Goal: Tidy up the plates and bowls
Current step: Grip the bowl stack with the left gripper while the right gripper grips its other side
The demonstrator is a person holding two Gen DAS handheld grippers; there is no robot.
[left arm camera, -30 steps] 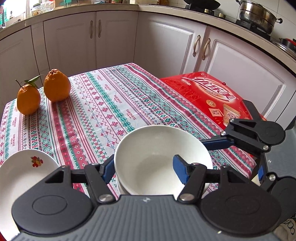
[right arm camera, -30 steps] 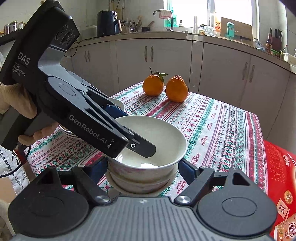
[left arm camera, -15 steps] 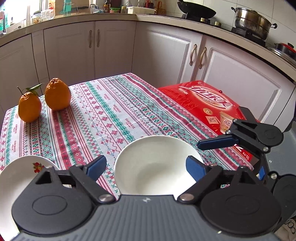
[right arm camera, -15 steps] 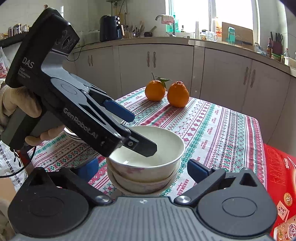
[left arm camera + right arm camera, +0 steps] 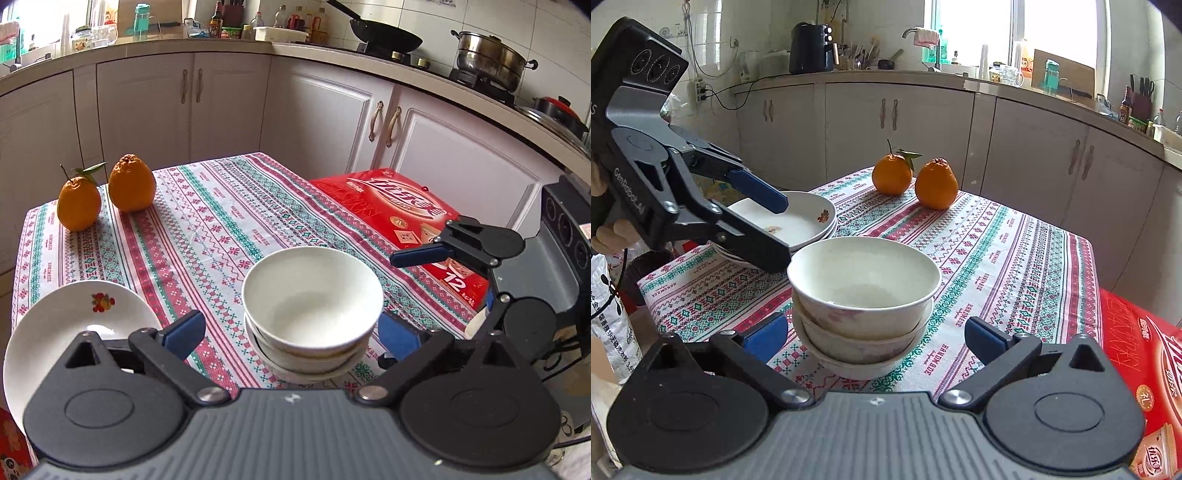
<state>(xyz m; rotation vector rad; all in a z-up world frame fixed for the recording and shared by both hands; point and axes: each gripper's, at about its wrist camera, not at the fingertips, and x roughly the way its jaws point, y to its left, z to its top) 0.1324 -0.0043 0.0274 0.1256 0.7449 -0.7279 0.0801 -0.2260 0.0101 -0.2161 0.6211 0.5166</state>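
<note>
Bowls [image 5: 312, 295] sit stacked on tablecloth [image 5: 207, 229], ungripped.

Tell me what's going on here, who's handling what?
A person with a handheld gripper in each hand is stacking dishes on a table with a patterned tablecloth. The stack of white bowls stands on its own, free of both. The right gripper has its jaws wide open on either side of the stack without touching it; the left gripper has its jaws opening, pads clear of the bowls. A stack of flowered plates sits beside them, two oranges at the far end.
</note>
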